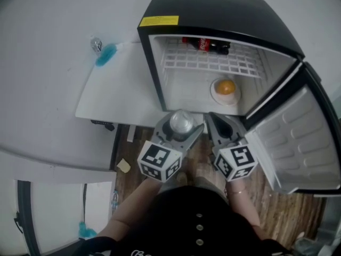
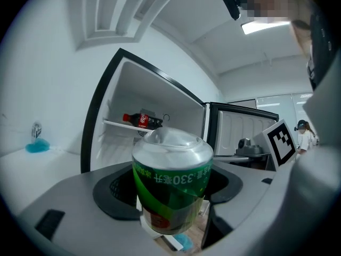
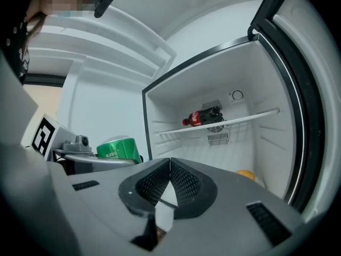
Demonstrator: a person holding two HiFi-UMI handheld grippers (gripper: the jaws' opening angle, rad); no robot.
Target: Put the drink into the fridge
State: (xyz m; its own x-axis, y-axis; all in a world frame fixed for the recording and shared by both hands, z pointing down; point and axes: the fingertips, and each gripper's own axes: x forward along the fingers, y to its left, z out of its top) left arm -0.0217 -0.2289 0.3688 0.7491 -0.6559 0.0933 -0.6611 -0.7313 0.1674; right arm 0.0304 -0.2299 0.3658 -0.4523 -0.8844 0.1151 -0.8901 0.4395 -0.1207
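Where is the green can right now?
The green can is clamped in the left gripper. In the head view it sits at the middle, just in front of the open fridge and beside the shut right gripper.

fridge (image 1: 213, 15) being stood open at 12 o'clock, door (image 1: 298, 137) being hung at 3 o'clock | bottle (image 1: 210, 45) being borne on shelf (image 1: 213, 63) | orange (image 1: 225, 87) being borne below, on fridge floor | can (image 1: 181, 121) being held in left gripper (image 1: 180, 127) before fridge, right gripper (image 1: 214, 120) being held just beside, at 3 o'clock of it
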